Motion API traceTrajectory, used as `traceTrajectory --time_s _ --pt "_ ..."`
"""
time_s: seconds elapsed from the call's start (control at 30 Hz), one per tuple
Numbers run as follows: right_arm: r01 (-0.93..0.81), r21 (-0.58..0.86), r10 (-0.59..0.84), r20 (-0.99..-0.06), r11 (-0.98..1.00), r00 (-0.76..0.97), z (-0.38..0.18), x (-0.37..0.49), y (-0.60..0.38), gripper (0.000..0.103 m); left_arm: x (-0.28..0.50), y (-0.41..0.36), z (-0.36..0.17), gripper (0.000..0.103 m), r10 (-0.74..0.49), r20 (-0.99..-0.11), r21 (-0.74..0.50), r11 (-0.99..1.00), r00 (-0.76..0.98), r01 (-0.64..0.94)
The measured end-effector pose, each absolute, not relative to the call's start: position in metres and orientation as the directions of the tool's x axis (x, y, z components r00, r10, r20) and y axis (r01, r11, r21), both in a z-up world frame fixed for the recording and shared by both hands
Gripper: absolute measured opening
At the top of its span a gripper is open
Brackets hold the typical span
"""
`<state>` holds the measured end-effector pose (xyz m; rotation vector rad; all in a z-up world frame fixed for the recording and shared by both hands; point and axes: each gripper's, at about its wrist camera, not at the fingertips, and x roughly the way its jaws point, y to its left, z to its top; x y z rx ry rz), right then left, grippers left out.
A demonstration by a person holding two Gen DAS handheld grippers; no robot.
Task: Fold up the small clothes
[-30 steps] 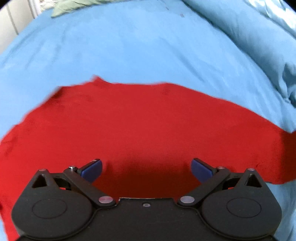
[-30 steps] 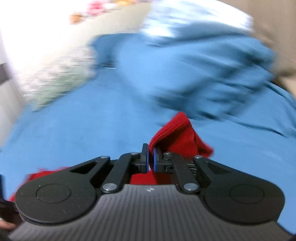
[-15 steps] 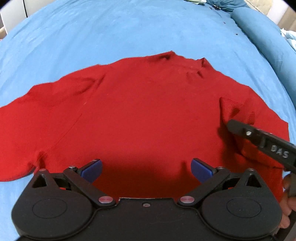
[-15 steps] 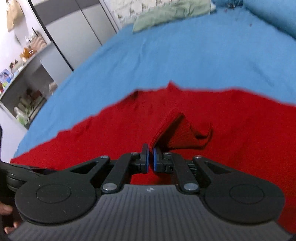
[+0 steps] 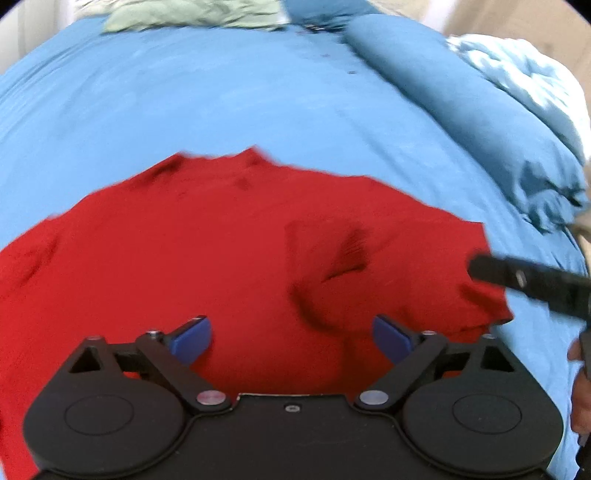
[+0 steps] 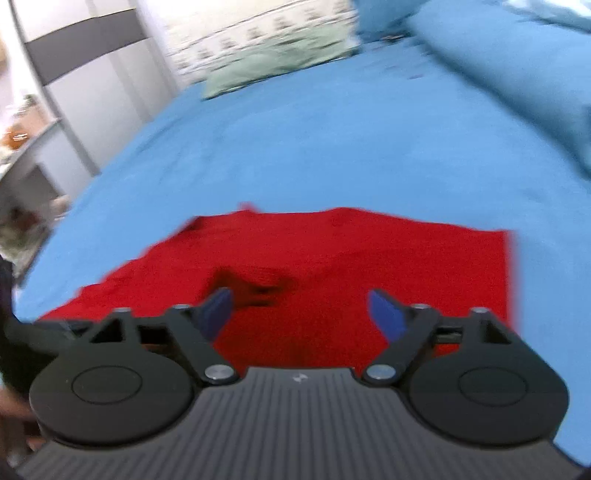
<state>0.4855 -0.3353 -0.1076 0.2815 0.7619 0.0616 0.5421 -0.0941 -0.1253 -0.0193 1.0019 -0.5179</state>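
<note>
A red sweater (image 5: 192,251) lies spread on the blue bed sheet (image 5: 184,92). Its right sleeve (image 5: 332,266) is folded in over the body and lies loose and rumpled. My left gripper (image 5: 291,338) is open and empty just above the sweater's lower part. My right gripper (image 6: 301,312) is open and empty above the sweater (image 6: 369,258), with the folded sleeve (image 6: 255,286) just ahead of its left finger. The right gripper's black finger (image 5: 532,284) shows at the right edge of the left wrist view.
A bunched blue duvet (image 5: 480,110) lies along the right side of the bed. A pale green cloth (image 5: 192,14) lies at the far end. A grey wardrobe (image 6: 85,74) and a cluttered shelf (image 6: 22,125) stand left of the bed.
My right gripper carried the sleeve over the sweater's body, opened and let it go. The sleeve now lies on the body. My left gripper stayed open.
</note>
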Motion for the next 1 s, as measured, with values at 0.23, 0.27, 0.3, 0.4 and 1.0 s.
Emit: traceTrajectory --time_s 0.23,0.27,0.3,0.4,1.0 --pt "0.191 0.166 -0.001 -0.752 0.968 0.660 -0.138 0.447 -0.373 0.103 0.584 -0.139 -0.153 0.051 -0.421 -0.794 -0.234 0.877 0.438 0.420" --pt "0.212 0.176 -0.006 -0.756 0.961 0.655 -0.142 0.441 -0.378 0.103 0.584 -0.141 -0.153 0.042 -0.416 -0.795 -0.227 0.880 0.442 0.418" --pt "0.230 0.183 -0.012 -0.758 0.956 0.652 -0.144 0.438 -0.380 0.103 0.586 -0.142 -0.153 0.028 -0.404 -0.793 -0.214 0.885 0.456 0.414" --pt "0.276 0.196 -0.029 -0.766 0.941 0.643 -0.152 0.431 -0.381 0.103 0.582 -0.133 -0.147 0.014 -0.359 -0.784 -0.185 0.914 0.507 0.361" --pt "0.252 0.076 -0.088 -0.809 0.965 0.581 -0.172 0.455 -0.362 0.103 0.572 -0.071 -0.122 0.005 -0.300 -0.660 -0.281 0.949 0.689 0.144"
